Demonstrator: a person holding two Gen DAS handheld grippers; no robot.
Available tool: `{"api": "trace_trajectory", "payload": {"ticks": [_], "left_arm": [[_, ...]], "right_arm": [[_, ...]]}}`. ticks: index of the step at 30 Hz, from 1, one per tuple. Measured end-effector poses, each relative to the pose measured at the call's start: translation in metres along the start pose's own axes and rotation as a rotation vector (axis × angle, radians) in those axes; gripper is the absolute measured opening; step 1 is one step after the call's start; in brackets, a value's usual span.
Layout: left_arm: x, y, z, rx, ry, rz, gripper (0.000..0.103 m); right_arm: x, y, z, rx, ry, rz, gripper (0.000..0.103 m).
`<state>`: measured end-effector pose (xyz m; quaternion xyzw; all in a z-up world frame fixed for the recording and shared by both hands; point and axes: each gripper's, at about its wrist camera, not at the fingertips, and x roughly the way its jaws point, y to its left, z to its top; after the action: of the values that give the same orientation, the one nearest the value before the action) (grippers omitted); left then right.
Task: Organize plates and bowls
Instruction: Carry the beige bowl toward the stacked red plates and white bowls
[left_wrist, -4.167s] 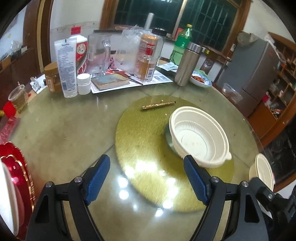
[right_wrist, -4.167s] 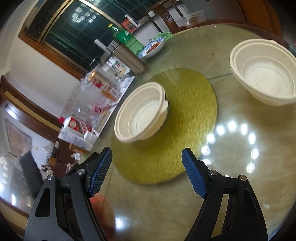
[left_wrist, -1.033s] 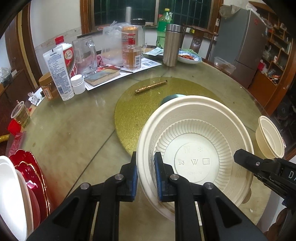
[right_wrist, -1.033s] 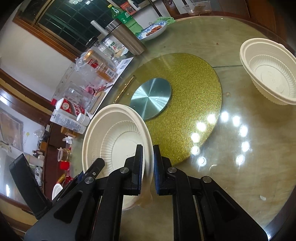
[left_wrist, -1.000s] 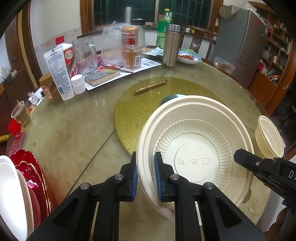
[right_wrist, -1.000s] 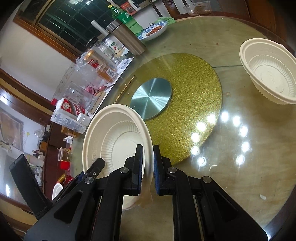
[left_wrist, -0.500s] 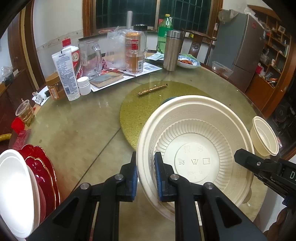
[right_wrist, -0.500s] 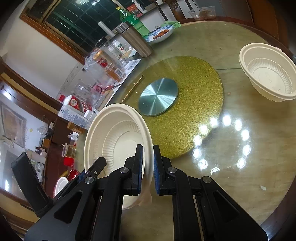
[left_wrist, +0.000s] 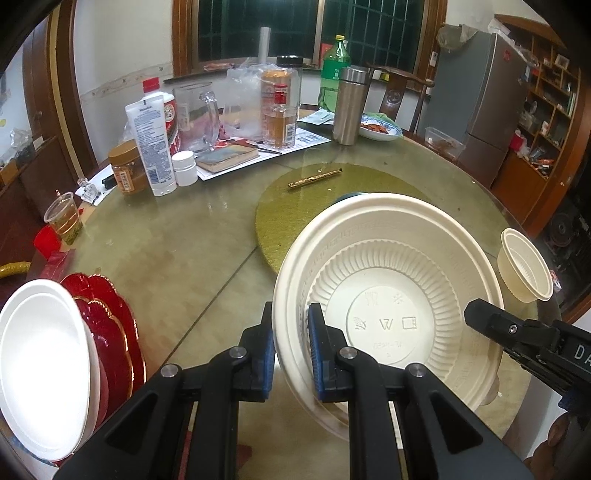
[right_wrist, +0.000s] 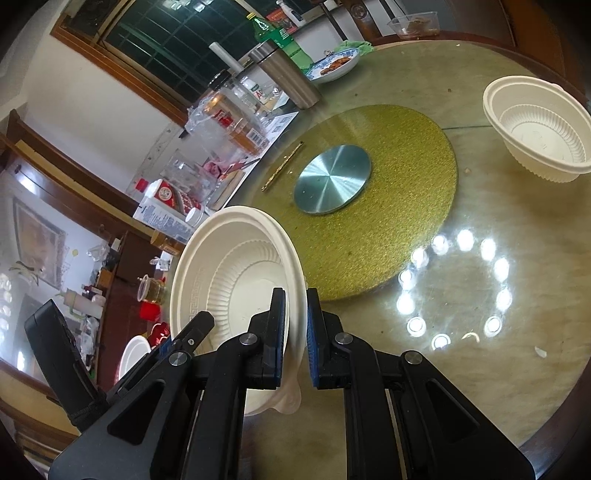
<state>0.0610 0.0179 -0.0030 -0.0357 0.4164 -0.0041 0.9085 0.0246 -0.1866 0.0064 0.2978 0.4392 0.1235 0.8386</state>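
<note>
Both tongs, left (left_wrist: 291, 343) and right (right_wrist: 295, 332), were clamped on opposite rims of the cream bowl (left_wrist: 388, 291), held above the surface (left_wrist: 166, 258), the second bowl (right_wrist: 539, 129) lying beyond the right tongs.

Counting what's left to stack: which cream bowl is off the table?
The big bowl, clamped at its rim by both tools. The other bowl sits alone on the table, untouched.

Round glass table (left_wrist: 177, 258), gold mat (right_wrist: 406, 221), cream bowl (right_wrist: 539, 129), red plates (left_wrist: 110, 325)
</note>
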Motion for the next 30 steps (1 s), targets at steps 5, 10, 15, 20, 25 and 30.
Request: {"api": "trace_trajectory", "payload": {"ticks": [5, 10, 15, 20, 25, 30], "left_arm": [[-0.005, 0.005, -0.003, -0.007, -0.004, 0.004, 0.015], [-0.014, 0.010, -0.004, -0.018, -0.022, 0.008, 0.015], [-0.025, 0.018, -0.004, -0.032, -0.043, 0.011, 0.015], [-0.034, 0.029, -0.006, -0.054, -0.057, 0.021, 0.015], [-0.048, 0.045, -0.006, -0.084, -0.083, 0.038, 0.015], [-0.069, 0.068, -0.006, -0.120, -0.124, 0.072, 0.015]], "right_arm": [[0.001, 0.003, -0.004, -0.005, 0.007, 0.013, 0.010], [-0.002, 0.010, -0.007, -0.023, 0.003, 0.029, 0.011], [-0.003, 0.020, -0.008, -0.042, -0.002, 0.044, 0.010], [-0.001, 0.034, -0.010, -0.064, 0.002, 0.065, 0.011], [0.002, 0.050, -0.013, -0.093, 0.010, 0.094, 0.011], [0.011, 0.076, -0.019, -0.138, 0.039, 0.137, 0.011]]}}
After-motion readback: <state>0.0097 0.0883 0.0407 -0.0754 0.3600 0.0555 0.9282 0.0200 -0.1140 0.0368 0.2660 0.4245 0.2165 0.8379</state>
